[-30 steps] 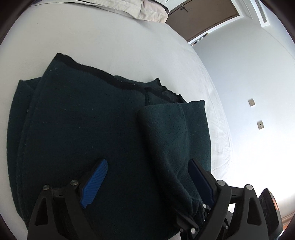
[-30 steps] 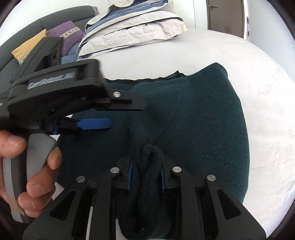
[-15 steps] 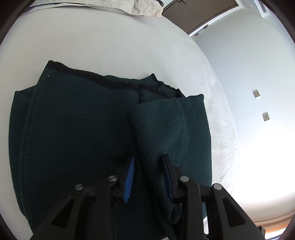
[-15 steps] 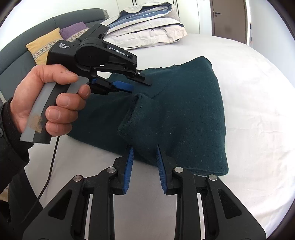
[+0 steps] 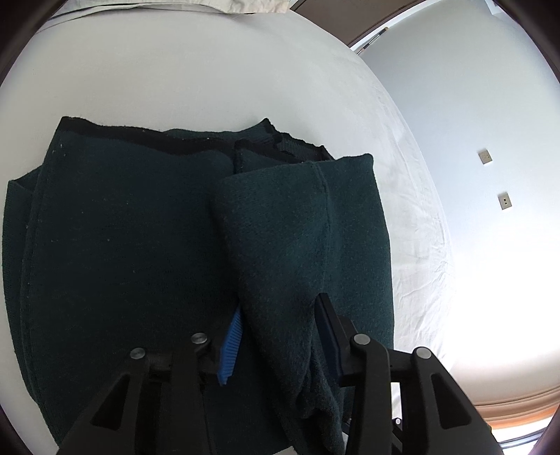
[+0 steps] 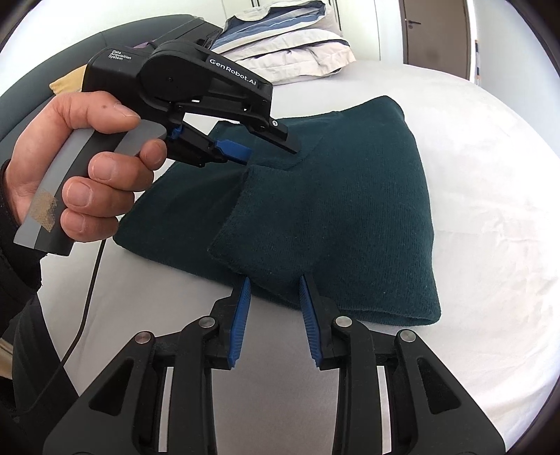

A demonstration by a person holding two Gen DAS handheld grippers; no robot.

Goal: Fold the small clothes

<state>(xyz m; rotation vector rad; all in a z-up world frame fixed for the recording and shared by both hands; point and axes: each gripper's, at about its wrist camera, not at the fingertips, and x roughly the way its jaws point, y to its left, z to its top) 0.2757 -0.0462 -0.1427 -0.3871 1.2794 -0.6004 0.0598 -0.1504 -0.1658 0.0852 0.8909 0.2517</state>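
Observation:
A dark green knitted garment (image 6: 350, 210) lies partly folded on the white bed; it also fills the left wrist view (image 5: 140, 262). A folded-over sleeve flap (image 5: 290, 245) runs between my left gripper's jaws. My left gripper (image 5: 280, 325) is closed on that flap; it also shows in the right wrist view (image 6: 269, 150), held by a hand over the garment's upper left. My right gripper (image 6: 274, 290) is open and empty, its blue pads (image 6: 241, 311) at the garment's near edge, astride the flap's corner.
The white bed sheet (image 6: 490, 245) surrounds the garment. Pillows (image 6: 290, 38) are stacked at the head of the bed, next to a dark sofa with cushions (image 6: 66, 80). A brown door (image 6: 434, 31) stands beyond. The bed's right edge (image 5: 507, 392) meets a wall.
My right gripper has let go of the bunched sleeve, opened and pulled back to the garment's near edge. My left gripper has closed on the sleeve flap.

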